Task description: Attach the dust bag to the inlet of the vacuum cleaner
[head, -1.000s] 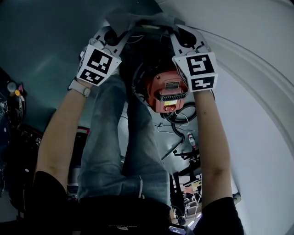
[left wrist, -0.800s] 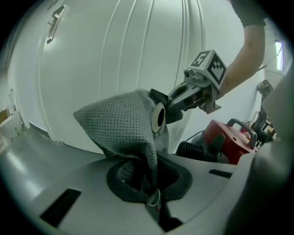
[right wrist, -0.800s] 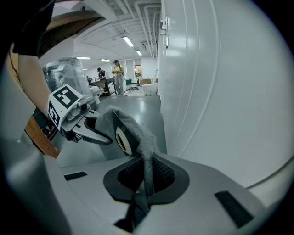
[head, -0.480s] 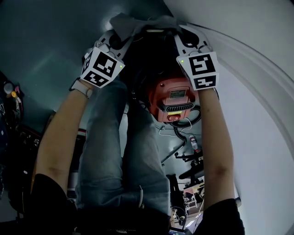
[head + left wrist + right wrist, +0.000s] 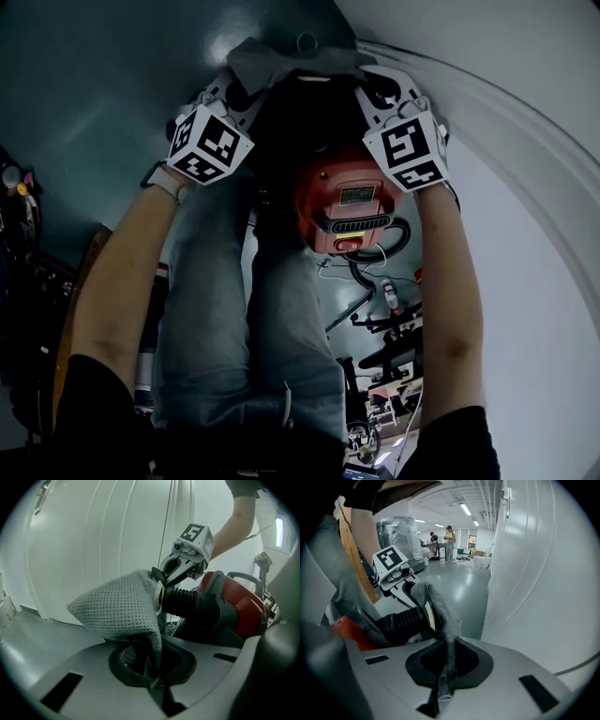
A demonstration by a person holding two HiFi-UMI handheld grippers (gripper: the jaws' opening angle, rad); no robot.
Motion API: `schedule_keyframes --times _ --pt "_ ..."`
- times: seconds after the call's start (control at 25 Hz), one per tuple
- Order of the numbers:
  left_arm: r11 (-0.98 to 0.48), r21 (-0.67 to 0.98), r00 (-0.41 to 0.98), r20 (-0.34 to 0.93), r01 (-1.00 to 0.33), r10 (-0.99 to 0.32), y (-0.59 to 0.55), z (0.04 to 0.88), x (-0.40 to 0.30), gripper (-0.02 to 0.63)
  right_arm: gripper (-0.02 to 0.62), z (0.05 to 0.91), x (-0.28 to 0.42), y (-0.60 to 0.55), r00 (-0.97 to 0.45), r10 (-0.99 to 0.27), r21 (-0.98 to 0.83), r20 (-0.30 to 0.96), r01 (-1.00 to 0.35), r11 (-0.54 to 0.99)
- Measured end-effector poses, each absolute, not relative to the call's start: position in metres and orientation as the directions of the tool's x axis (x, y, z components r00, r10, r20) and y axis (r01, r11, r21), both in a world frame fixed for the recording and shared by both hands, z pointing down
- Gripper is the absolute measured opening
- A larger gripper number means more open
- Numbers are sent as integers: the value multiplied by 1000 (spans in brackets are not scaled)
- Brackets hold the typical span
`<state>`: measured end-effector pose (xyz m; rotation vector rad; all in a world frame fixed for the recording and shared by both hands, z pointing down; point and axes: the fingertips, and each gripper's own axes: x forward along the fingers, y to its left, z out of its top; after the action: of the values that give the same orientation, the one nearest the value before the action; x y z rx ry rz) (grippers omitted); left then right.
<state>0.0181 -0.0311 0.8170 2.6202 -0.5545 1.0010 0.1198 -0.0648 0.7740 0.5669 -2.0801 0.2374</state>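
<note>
The grey perforated dust bag (image 5: 291, 58) hangs stretched between both grippers above the red vacuum cleaner (image 5: 345, 192). My left gripper (image 5: 242, 82) is shut on the bag's left side, and the cloth (image 5: 117, 606) rises out of its jaws (image 5: 154, 679). My right gripper (image 5: 373, 82) is shut on the other side, with a fold of the bag (image 5: 440, 604) pinched at its jaws (image 5: 443, 686). The bag's pale collar sits against the black ribbed inlet (image 5: 187, 604) of the red vacuum body (image 5: 246, 609). Each gripper view shows the other: right gripper (image 5: 164, 576), left gripper (image 5: 411, 591).
The person's jeans-clad legs (image 5: 239, 309) stand left of the vacuum. A white curved wall (image 5: 525, 187) runs along the right. A black hose and cord (image 5: 375, 248) lie below the vacuum on the teal floor (image 5: 103, 84). Dark clutter lines the left edge (image 5: 19, 216).
Both grippers kept hold of the bag and shifted slightly lower in the head view. More of the bag now shows above the vacuum, spread between them.
</note>
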Motion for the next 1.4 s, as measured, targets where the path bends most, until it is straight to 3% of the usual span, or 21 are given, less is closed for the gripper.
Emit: schedule_keyframes --times 0.6,1.4 --pt "-888 105 674 692 -448 -259 -12 813 24 20 34 770 124 -45 -485 -255 42 836 -408 912" --pt "-840 57 620 702 -540 -351 14 791 8 17 34 765 106 -21 -497 -157 71 853 -186 980"
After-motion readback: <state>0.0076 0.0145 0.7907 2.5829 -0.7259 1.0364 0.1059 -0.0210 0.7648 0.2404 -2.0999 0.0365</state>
